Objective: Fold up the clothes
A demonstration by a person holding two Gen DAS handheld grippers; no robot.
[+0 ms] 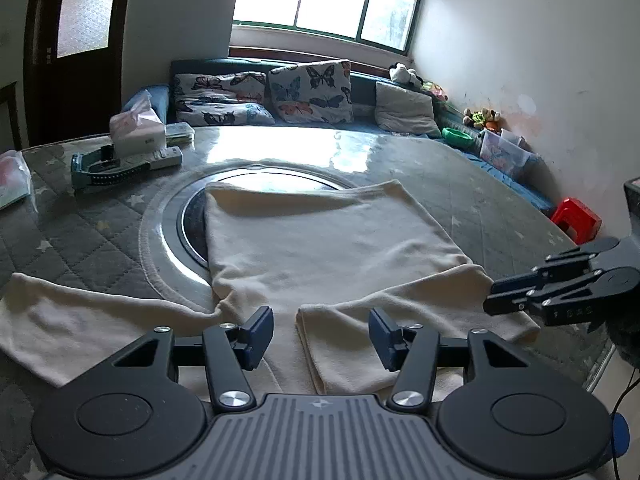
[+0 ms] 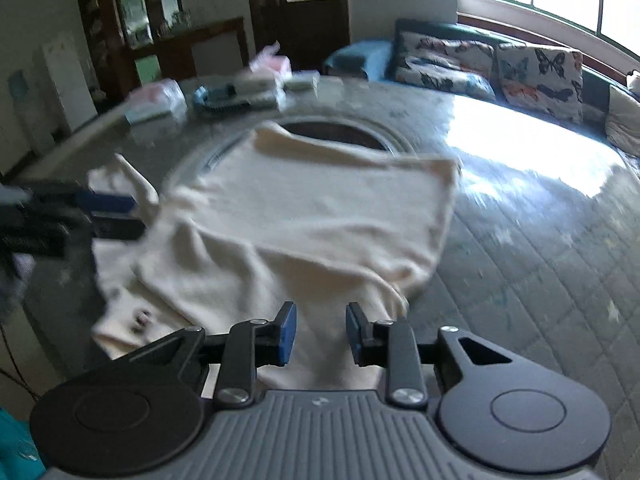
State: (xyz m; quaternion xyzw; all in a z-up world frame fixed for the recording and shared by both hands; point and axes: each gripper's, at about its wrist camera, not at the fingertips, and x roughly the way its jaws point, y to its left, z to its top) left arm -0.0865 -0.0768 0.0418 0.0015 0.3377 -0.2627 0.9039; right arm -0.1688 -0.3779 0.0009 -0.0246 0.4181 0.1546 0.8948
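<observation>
A cream long-sleeved garment (image 1: 320,248) lies flat on the round table (image 1: 100,240), partly over the glass turntable (image 1: 188,216). One sleeve (image 1: 60,320) stretches to the left; a folded part (image 1: 352,344) lies near the front edge. My left gripper (image 1: 320,332) hovers open just over the garment's near edge, nothing between its fingers. My right gripper (image 2: 321,328) is open over the garment (image 2: 312,216) near its corner, pads apart with cloth beneath them. It also shows at the right of the left wrist view as the right gripper (image 1: 516,300). The left gripper (image 2: 108,216) appears blurred at the left.
A tissue box (image 1: 136,128), a remote (image 1: 164,156) and a teal tool (image 1: 104,168) sit at the table's far left. A sofa with butterfly cushions (image 1: 308,92) lies behind. A red stool (image 1: 576,220) stands on the right beside the wall.
</observation>
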